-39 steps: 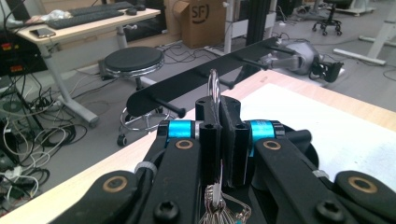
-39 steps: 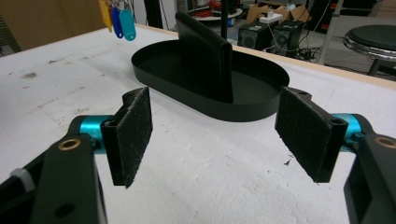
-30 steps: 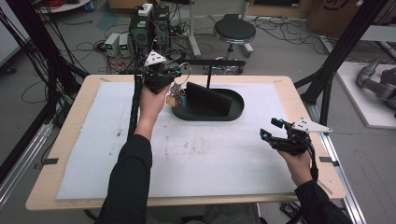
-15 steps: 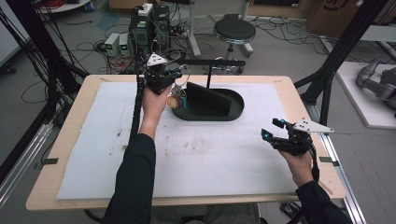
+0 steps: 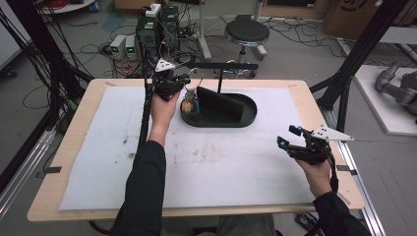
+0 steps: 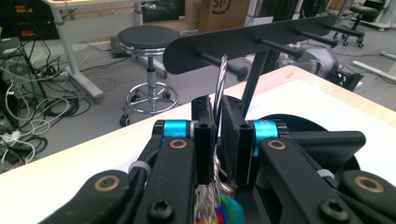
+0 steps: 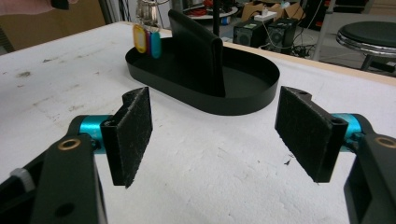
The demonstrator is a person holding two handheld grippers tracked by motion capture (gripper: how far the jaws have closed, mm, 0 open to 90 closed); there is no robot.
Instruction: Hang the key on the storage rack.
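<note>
Fingers of my left gripper [image 6: 218,135] pinch a metal key ring [image 6: 220,81], narrow gap, pads nearly together; colored tags [image 5: 189,105] dangle below it over the near-left end of the black oval tray [image 5: 246,120]. That ring rises toward a peg on the black rack [image 6: 247,39] (contact I cannot tell). Left forearm stretches far forward across the white mat [image 5: 98,147]. Right gripper [image 7: 215,126] has pads spread wide, hovering low, well apart from the tray, hand [image 5: 314,172] at the table's right edge.
</note>
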